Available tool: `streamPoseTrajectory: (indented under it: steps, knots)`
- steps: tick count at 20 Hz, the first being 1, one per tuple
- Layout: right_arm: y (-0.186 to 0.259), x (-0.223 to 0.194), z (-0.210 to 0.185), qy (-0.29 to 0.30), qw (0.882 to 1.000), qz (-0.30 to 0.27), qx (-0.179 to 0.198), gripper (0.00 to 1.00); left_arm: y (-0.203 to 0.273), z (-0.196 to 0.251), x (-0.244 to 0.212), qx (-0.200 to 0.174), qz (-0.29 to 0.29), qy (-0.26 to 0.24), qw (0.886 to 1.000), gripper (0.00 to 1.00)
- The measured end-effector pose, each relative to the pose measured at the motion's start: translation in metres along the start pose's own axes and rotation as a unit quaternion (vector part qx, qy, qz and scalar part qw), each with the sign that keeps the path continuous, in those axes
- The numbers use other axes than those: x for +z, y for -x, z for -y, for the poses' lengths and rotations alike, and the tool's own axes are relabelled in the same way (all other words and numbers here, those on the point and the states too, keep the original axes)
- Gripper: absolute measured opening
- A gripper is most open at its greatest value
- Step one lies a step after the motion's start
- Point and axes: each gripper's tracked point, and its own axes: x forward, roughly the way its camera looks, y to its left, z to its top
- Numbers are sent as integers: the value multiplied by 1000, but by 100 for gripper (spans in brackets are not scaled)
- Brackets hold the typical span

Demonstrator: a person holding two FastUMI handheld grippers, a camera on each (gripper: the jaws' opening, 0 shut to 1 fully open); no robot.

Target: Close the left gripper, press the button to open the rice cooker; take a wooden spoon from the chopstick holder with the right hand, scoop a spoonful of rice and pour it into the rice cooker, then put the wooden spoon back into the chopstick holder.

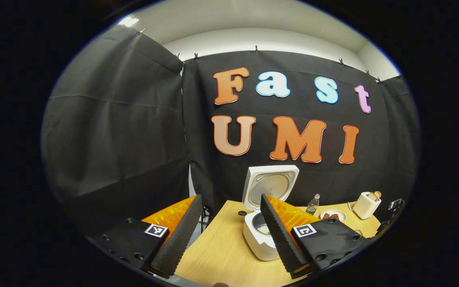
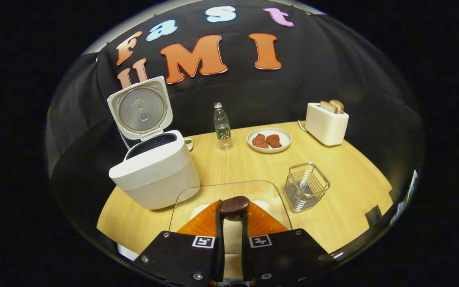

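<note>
1. The wooden spoon (image 2: 233, 207) is in the right gripper (image 2: 232, 223). Its two fingers are nearly together and squeeze the spoon's handle from both sides. The dark round end of the handle sticks up just past the fingertips.
2. The spoon hangs over a clear box (image 2: 229, 199) at the near edge of the bench (image 2: 353, 199). White stuff lies in the box, likely the rice. The scoop end is hidden under the gripper, so I cannot tell if it has rice on it.
3. The spoon looks light, hard and smooth. I think it could twist or slip, so a tight hold well down the handle is best, and it should stay level once full.
4. The rice cooker (image 2: 155, 175) stands just left of the box with its lid (image 2: 141, 108) up.
5. The wire holder (image 2: 306, 186) for the spoon stands just right of the box.
6. The left gripper (image 1: 229, 231) is wide open and holds nothing. It hangs in front of the open rice cooker
</note>
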Motion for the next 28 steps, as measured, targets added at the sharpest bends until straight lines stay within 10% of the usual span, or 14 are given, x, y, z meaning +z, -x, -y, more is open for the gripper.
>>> streamPoseTrajectory:
  steps: [9,16,22,28]
  knots:
    - [-11,2,-4,-216,974,-20,64,17,-9,-11,-18,3,-20,16,1000,98]
    - [-18,0,18,-406,907,-52,95,17,-17,-8,-21,-3,-26,19,999,97]
    - [-1,15,27,-416,903,-47,98,16,-17,-6,-12,-4,-17,17,1000,97]
    - [17,39,23,-476,867,-47,138,17,-17,-2,-9,-5,-10,18,1000,99]
